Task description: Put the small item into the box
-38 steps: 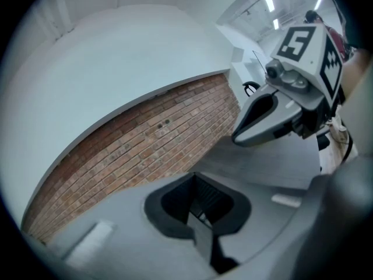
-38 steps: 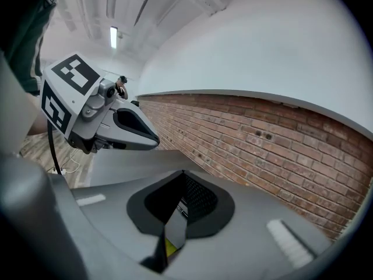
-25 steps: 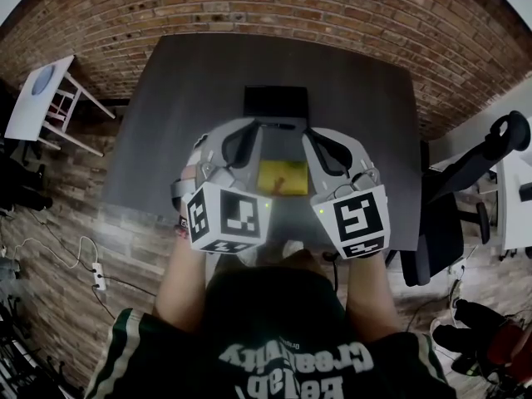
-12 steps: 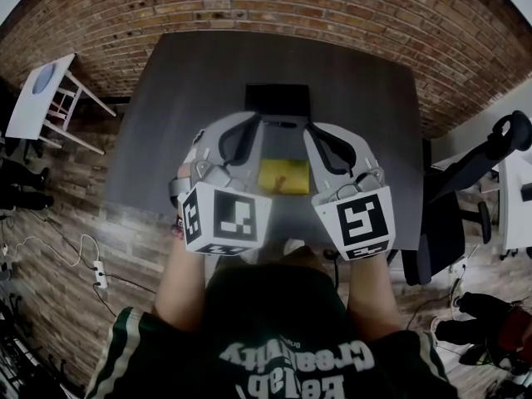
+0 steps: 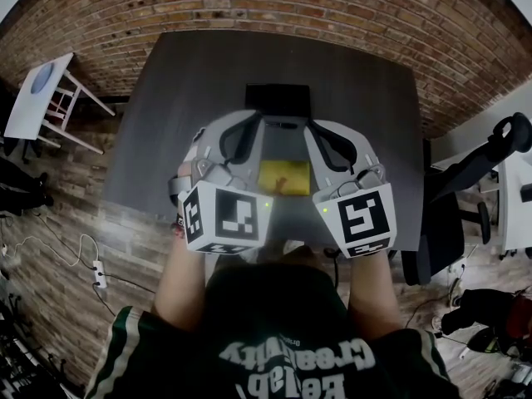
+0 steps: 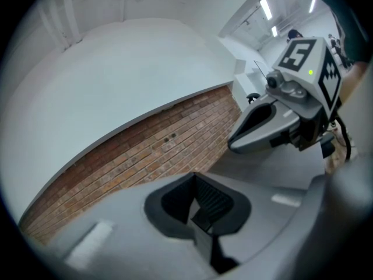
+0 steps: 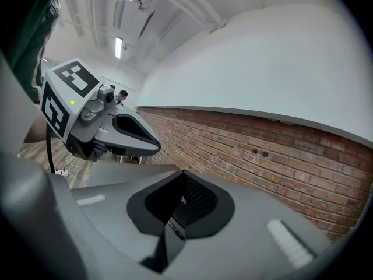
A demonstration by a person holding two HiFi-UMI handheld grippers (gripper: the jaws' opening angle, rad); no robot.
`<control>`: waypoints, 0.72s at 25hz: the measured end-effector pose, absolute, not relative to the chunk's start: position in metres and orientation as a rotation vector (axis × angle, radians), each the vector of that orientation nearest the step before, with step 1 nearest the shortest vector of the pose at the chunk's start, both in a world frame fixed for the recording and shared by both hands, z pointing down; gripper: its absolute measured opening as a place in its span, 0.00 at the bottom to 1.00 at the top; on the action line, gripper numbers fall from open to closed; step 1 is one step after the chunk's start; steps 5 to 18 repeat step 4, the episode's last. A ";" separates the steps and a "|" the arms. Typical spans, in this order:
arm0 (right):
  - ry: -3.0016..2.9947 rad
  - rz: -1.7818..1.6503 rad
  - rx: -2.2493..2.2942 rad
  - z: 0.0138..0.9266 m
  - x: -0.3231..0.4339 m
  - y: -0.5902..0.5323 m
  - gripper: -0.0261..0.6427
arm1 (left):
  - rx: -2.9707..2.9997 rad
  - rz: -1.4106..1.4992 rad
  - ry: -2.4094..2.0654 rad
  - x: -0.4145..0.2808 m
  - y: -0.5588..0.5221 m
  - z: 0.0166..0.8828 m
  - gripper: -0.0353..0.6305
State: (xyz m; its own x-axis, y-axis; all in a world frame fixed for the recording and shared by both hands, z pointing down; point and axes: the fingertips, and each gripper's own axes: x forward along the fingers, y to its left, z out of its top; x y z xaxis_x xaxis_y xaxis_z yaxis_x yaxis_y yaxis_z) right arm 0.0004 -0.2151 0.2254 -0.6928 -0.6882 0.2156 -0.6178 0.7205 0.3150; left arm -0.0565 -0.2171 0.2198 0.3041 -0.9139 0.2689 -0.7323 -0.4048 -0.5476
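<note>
Left claw [image 6: 197, 198] and right claw [image 7: 179, 200] unmoved, both closed empty, yellow item [image 5: 284, 175] between, box [image 5: 278, 100] beyond

The table [image 5: 158, 115] is dark grey. At its far middle sits a black box [image 5: 277, 100], and nearer lies a yellow item [image 5: 283, 175]. The left gripper [image 5: 252, 125] and right gripper [image 5: 310, 126] are pale grey, their marker cubes [image 5: 224, 217] white with black square patterns. The far wall [image 5: 332, 7] is reddish-brown brick.
</note>
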 end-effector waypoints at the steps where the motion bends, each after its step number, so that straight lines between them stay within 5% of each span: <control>1: -2.606 -0.311 1.020 0.226 0.000 -0.216 0.05 | -2.254 -0.790 1.483 -0.057 -0.218 0.220 0.06; 18: -2.601 -0.313 1.017 0.228 -0.003 -0.218 0.05 | -2.255 -0.785 1.480 -0.059 -0.220 0.220 0.06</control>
